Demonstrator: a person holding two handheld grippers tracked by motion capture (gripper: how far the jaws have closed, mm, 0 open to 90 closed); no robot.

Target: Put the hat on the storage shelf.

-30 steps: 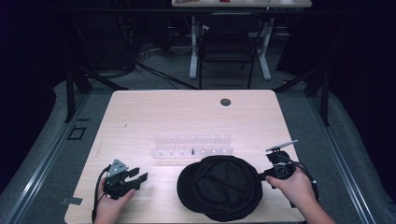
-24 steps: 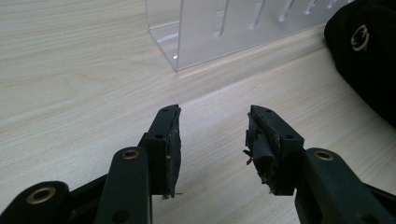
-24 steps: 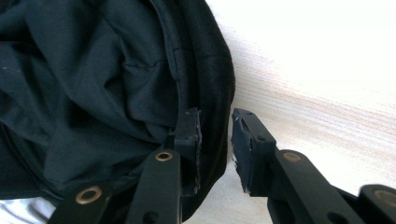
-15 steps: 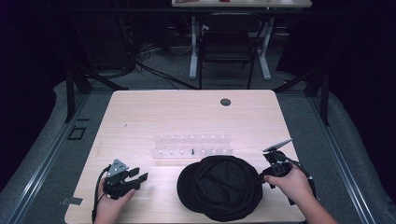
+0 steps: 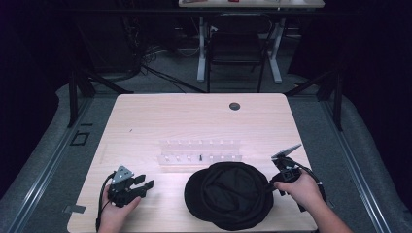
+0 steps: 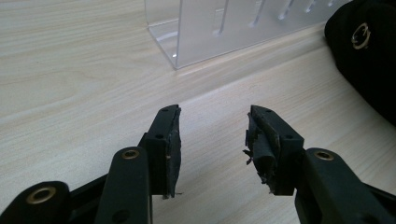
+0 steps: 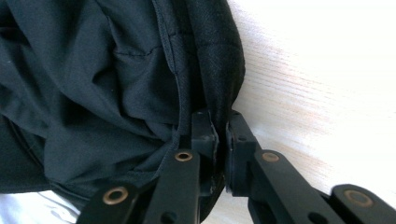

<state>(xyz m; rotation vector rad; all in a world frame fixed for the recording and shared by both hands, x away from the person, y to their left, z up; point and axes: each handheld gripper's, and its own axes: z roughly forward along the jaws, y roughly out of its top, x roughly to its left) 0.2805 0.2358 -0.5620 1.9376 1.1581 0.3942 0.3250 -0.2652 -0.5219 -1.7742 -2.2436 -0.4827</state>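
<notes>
The left gripper [image 5: 144, 186] sits where it was a second ago, at the near left of the table [image 5: 194, 121], resting in the left hand [image 5: 116, 213]. Its jaws stand wide apart with only bare wood between them, as the left gripper view shows [image 6: 212, 140].

Right of it and a little farther off lies a clear rack [image 5: 200, 152], a long low holder with two rows of small pegs or slots. One small dark piece [image 5: 199, 157] stands in its near row; what the other slots hold is too small to tell. In the left gripper view the rack's corner [image 6: 224, 28] is apart from the jaws.

Just near of the rack lies a black cap [image 5: 228, 195], upside down with its hollow open to the camera. Its rim is slightly nearer the right hand than a second ago.

At the cap's right edge the right gripper [image 5: 272, 183], held by the right hand [image 5: 301, 189], has shifted a little nearer and lower since the earlier frames. Its jaws are closed narrow on the cap's rim [image 7: 205, 56], the fabric pinched between them [image 7: 222, 140].

A dark round grommet [image 5: 234, 106] sits at the table's far side.
</notes>
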